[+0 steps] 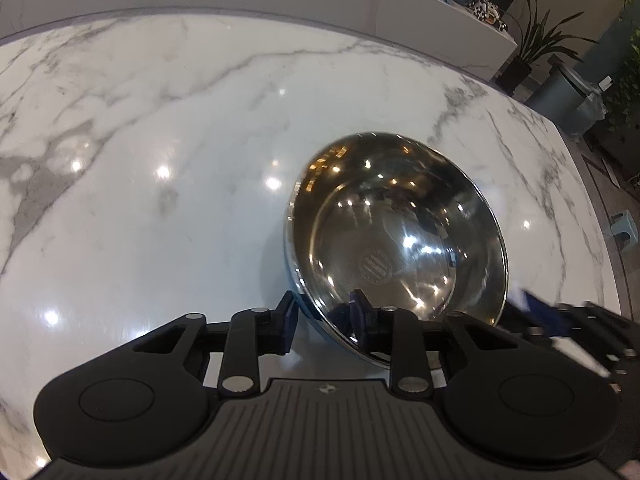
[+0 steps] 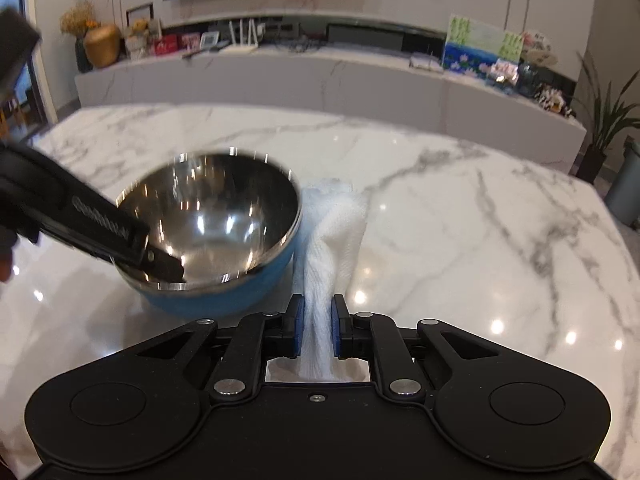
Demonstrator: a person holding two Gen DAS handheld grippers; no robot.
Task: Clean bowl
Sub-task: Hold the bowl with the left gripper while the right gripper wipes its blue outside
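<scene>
A steel bowl (image 1: 400, 240) with a blue outside stands tilted on the white marble table (image 1: 160, 128). My left gripper (image 1: 324, 316) straddles its near rim, one pad outside the wall and one inside, shut on the bowl. In the right wrist view the bowl (image 2: 216, 216) is at the left, and one of the left gripper's fingers (image 2: 164, 266) reaches inside it. My right gripper (image 2: 316, 328) is shut on a white paper towel (image 2: 332, 232), which hangs bunched just right of the bowl, outside it. The bowl's inside looks shiny and empty.
The marble top (image 2: 480, 220) spreads wide to the right and far side. Its right edge drops off toward a grey bin (image 1: 568, 96) and a potted plant (image 1: 528, 48). A long low cabinet (image 2: 320, 80) with ornaments runs behind the table.
</scene>
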